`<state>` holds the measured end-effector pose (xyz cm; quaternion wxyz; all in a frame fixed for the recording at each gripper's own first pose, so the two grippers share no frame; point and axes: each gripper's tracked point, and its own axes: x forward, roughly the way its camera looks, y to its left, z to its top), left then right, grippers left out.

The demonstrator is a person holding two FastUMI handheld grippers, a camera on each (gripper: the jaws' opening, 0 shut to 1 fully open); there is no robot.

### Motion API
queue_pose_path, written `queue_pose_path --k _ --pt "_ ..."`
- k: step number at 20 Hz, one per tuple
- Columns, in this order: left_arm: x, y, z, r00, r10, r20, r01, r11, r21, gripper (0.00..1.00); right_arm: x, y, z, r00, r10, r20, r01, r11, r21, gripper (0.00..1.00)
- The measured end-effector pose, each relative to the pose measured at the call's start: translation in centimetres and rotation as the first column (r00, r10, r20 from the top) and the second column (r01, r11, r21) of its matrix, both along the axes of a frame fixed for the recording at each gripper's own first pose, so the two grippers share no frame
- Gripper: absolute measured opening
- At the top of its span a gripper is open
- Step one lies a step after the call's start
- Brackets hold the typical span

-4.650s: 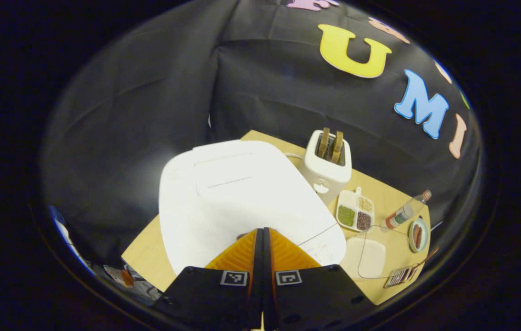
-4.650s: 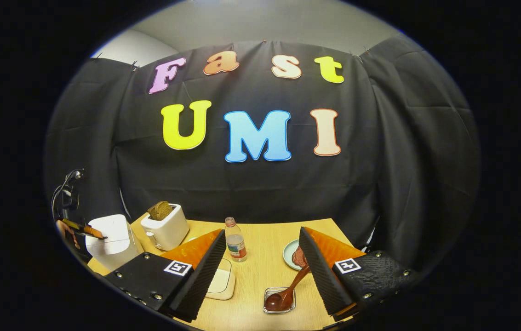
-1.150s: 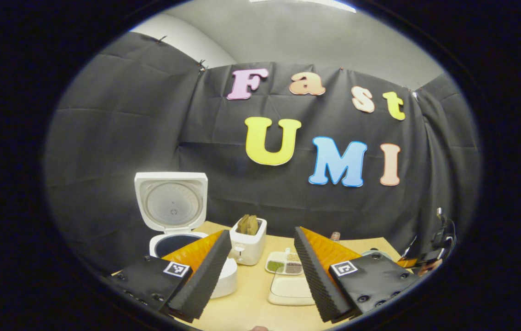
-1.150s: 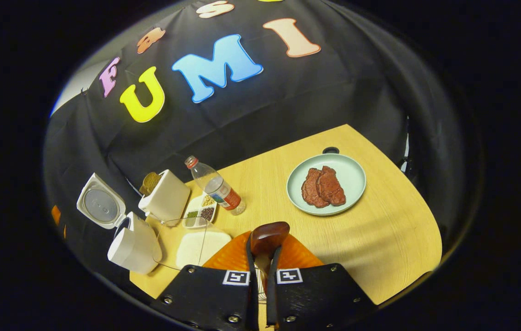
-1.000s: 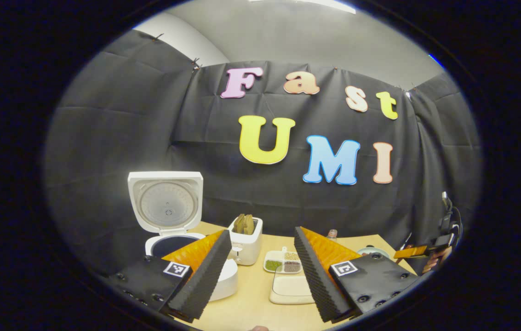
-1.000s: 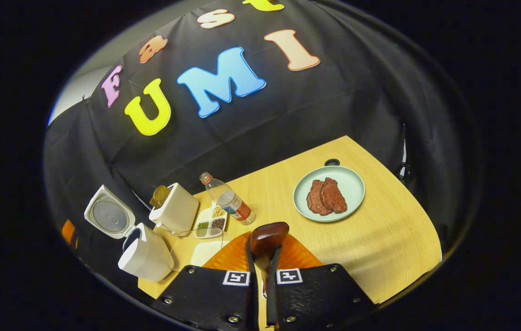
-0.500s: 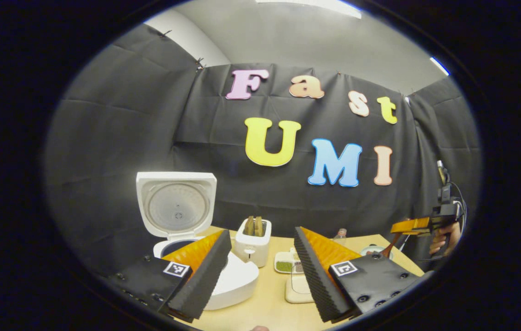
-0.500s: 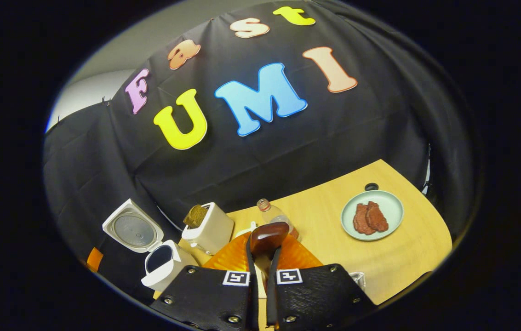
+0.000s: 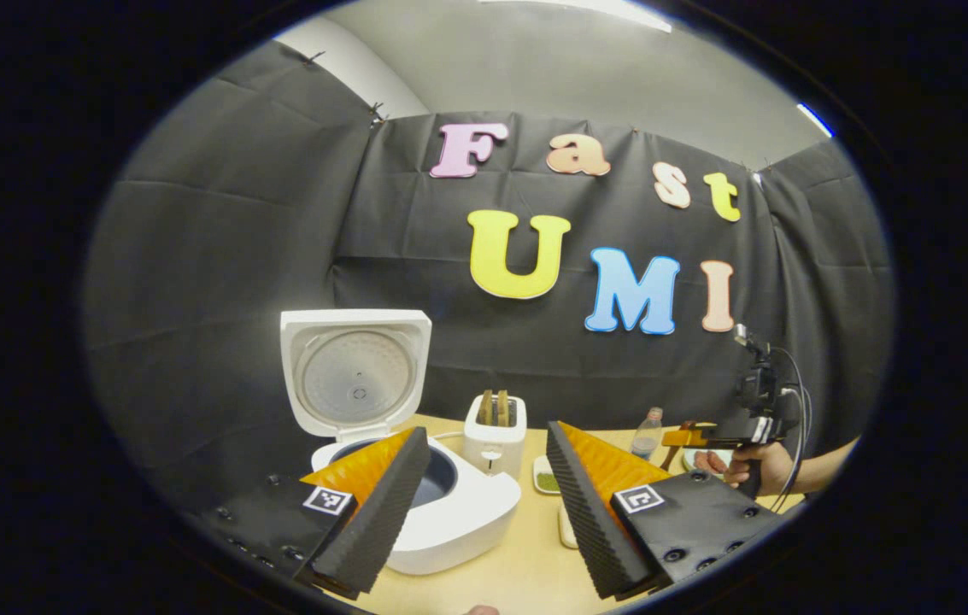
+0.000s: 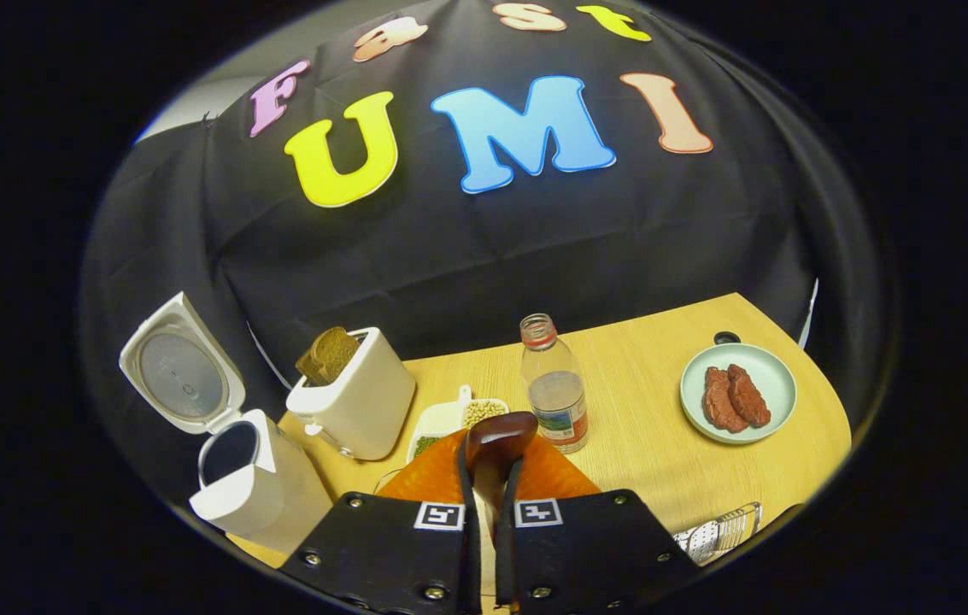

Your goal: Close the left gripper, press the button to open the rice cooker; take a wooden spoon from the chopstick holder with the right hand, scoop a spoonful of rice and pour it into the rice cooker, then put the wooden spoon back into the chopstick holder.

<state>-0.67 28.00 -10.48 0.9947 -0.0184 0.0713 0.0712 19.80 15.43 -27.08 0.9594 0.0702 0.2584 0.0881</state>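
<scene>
While the left gripper hangs with its jaws wide apart above the desk's near edge, the rice cooker stands at the desk's left side with its lid raised upright and the pot exposed. The right gripper is clamped on the wooden spoon, whose bowl juts past the fingertips above the desk. The chopstick holder sits at the near right edge, beside a plate near the right corner.
</scene>
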Motion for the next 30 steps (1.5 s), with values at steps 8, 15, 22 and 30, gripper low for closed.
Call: queue_pose_path --k 8,15,22,30 --pt "-0.5 3.2 -1.5 0.999 0.050 -0.021 -0.051 0.998 -0.043 0.96 -1.2 5.5 -3.2 0.994 0.091 -0.058 -0.086 0.993 0.083 0.07" --pt "-0.5 3.2 -0.9 0.998 0.055 -0.012 -0.055 0.998 -0.038 0.96 -1.0 2.3 -2.0 0.989 -0.019 -0.149 0.088 0.877 0.472 0.07" --pt "0.4 1.8 0.0 1.000 0.021 0.013 -0.020 0.999 -0.039 0.96 -0.8 -1.8 3.6 0.984 -0.100 -0.148 0.175 0.704 0.689 0.07" --pt "0.7 1.6 0.9 0.999 -0.012 0.042 0.014 0.999 -0.034 0.96 -1.1 1.8 13.0 0.995 -0.030 -0.091 0.095 0.454 0.886 0.07"
